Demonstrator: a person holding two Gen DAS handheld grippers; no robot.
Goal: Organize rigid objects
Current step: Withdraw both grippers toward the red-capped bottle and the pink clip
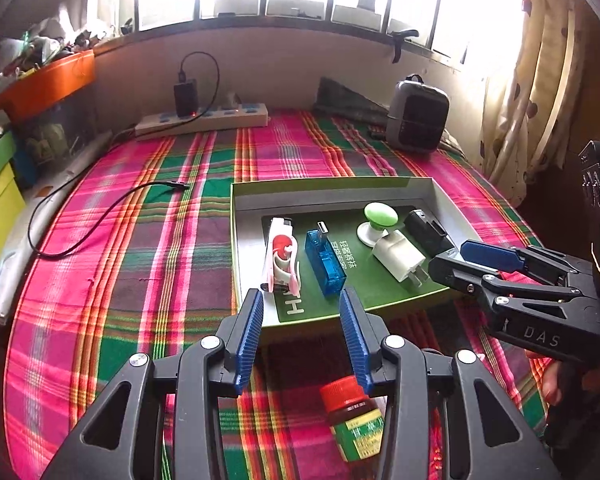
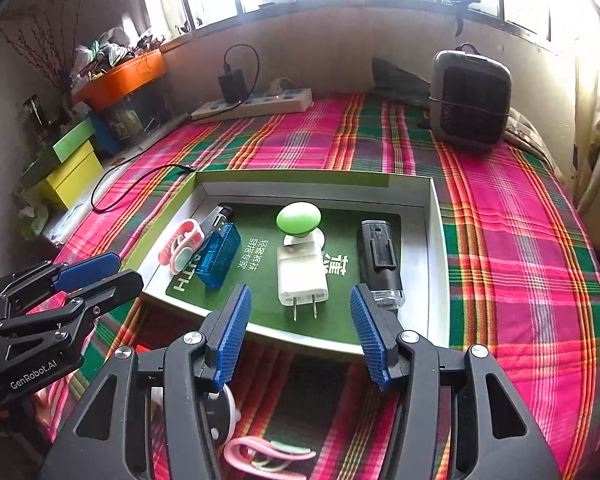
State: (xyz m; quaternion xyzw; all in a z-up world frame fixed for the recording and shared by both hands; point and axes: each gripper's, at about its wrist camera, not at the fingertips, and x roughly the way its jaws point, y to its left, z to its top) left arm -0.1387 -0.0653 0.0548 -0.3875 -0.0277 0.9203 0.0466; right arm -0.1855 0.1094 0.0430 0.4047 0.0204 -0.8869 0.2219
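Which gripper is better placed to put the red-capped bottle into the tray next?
Probably left. The red-capped bottle lies on the cloth just below the left gripper, whose jaws are open and empty. The right gripper sits over pink clips, further from it. The tray is just ahead.

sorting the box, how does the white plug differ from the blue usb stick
The white plug is opaque and blocky, its two metal prongs facing the grippers; the blue usb stick is see-through and slimmer, its metal connector facing the window. The plug touches the green knob; the stick lies beside a pink clip. Both lie flat in the box.
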